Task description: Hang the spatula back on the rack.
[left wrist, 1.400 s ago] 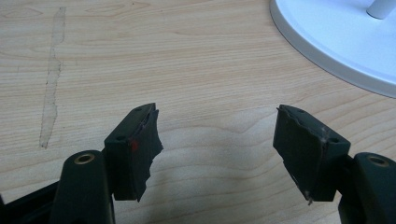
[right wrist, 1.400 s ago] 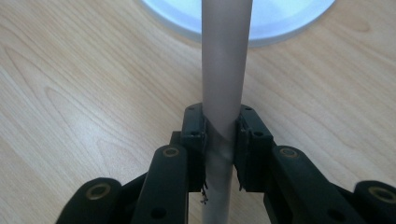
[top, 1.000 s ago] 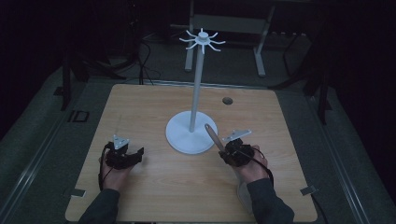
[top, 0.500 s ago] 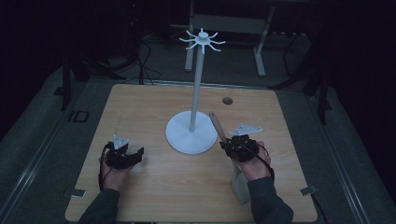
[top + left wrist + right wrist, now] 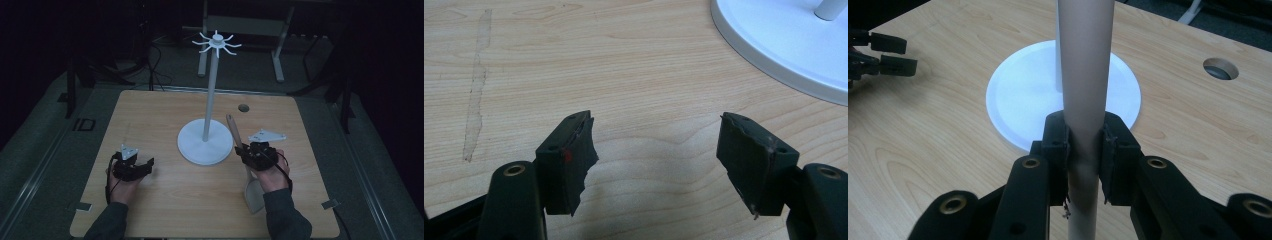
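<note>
High view: right gripper (image 5: 243,151) clamps a wooden spatula (image 5: 246,167) by its handle, just right of the white stand (image 5: 205,145).
No writing is legible anywhere. Since a second ago the spatula has lifted, handle tipped up toward the stand; the left gripper (image 5: 148,164) rests on the table (image 5: 165,107), jaws apart and empty.

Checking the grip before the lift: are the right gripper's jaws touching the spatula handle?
Touching. The right gripper view shows the right gripper with both jaws pressed against the wooden spatula handle, no gap on either side.
</note>
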